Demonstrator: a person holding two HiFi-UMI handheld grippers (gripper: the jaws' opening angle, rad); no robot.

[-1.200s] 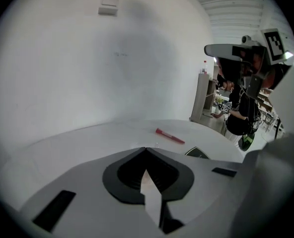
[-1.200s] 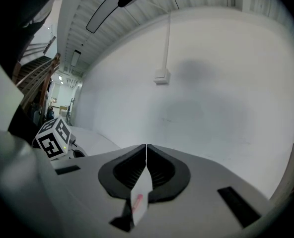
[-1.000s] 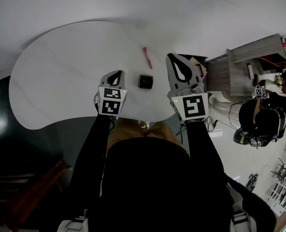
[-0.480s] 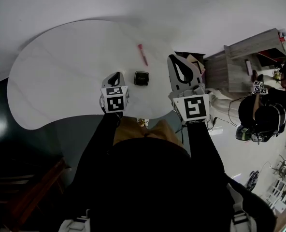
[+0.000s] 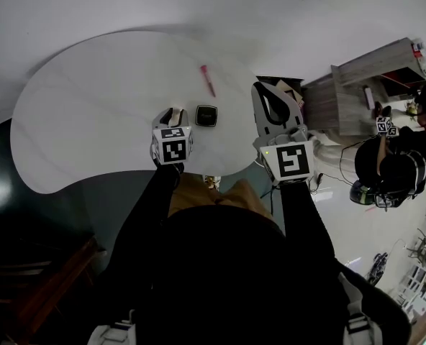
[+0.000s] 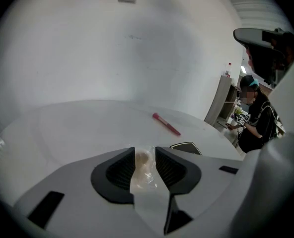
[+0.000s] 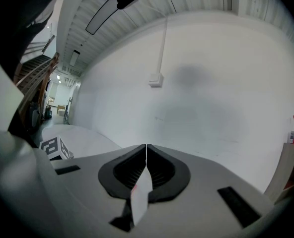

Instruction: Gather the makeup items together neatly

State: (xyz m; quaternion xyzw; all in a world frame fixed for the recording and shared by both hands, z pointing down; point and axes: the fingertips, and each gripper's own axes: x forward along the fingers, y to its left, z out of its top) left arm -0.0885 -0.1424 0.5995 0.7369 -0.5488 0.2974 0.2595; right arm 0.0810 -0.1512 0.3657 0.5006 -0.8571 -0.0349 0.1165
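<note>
R gripper [image 7: 146, 150]: jaws shut, tips meeting, nothing btwn them. Behind: plain white wall w/ small white box [image 7: 156, 79] and a thin conduit running up from it. Far L: white table [image 7: 85, 134], marker cube [image 7: 54, 147] low at its near edge; stairs [image 7: 34, 69] beyond. Far R edge: bottle [image 7: 293, 129], red cap, upright on a cabinet top. Slatted ceiling above.
</note>
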